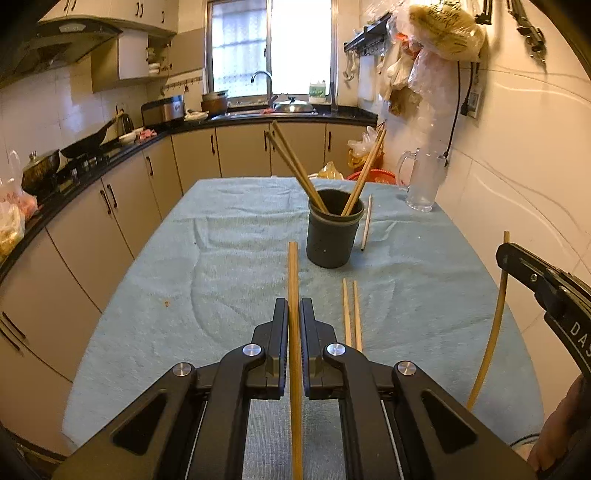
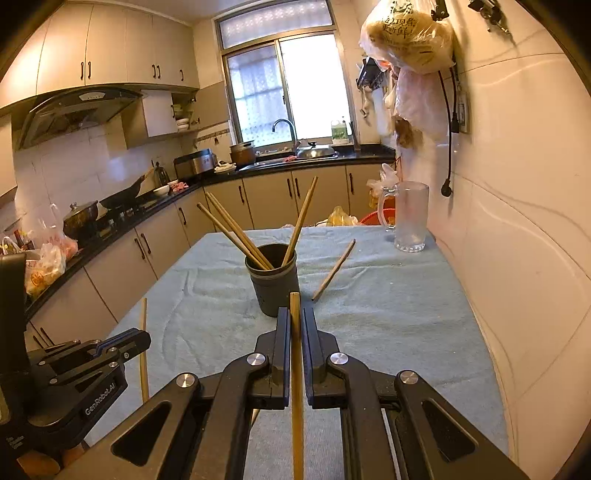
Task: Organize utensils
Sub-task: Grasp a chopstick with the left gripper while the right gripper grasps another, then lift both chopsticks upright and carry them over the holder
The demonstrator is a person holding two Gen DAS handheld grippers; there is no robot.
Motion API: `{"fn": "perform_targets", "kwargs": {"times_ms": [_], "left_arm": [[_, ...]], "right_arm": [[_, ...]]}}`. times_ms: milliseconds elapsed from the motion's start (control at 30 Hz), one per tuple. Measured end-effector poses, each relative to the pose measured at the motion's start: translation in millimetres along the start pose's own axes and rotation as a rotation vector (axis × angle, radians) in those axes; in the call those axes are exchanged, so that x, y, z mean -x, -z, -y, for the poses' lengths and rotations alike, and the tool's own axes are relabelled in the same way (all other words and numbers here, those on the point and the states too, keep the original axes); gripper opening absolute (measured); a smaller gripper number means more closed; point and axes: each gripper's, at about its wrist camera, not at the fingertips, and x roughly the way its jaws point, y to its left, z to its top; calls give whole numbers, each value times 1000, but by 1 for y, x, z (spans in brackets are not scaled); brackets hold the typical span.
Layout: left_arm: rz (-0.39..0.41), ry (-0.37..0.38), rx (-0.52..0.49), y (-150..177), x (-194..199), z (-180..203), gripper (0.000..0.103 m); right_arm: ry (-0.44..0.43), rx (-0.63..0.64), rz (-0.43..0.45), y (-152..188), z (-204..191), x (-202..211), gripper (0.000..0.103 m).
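A dark cup (image 1: pixel 332 229) (image 2: pixel 273 280) stands mid-table on the blue cloth (image 1: pixel 221 258) with three chopsticks (image 1: pixel 295 166) leaning in it. My left gripper (image 1: pixel 293 306) (image 2: pixel 138 341) is shut on one chopstick (image 1: pixel 293 273), whose tip points toward the cup from just short of it. My right gripper (image 2: pixel 294 314) (image 1: pixel 508 256) is shut on another chopstick (image 2: pixel 296 424), its tip near the cup's front wall. Two loose chopsticks (image 1: pixel 351 314) lie side by side on the cloth in front of the cup. One more chopstick (image 1: pixel 366 221) (image 2: pixel 334 269) lies to the cup's right.
A glass mug (image 1: pixel 421 181) (image 2: pixel 410 218) stands at the table's back right corner, close to the tiled wall (image 2: pixel 517 258). A black counter (image 1: pixel 92 166) with a wok and pots runs along the left. Plastic bags (image 2: pixel 410 33) hang high on the right wall.
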Motion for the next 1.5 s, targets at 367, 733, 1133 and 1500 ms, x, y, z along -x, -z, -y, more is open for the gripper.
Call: {"fn": "perform_targets", "kwargs": {"times_ms": [367,733,1133,1500], "left_arm": [[37,-2,-10,-1,16,2,5],[40,4,-6,-2,19,1,5],[65,11,-9,-9,26,0,5],[74,18,-6,-13,25,-2,5]], "right_arm": [[-19,-4,21,0,1,13,6],[-48,-27,36,-4,2,22,6],[-55,-19,57,-12,2,24,6],[-58,-3,65,-19,-3,21,6]]}}
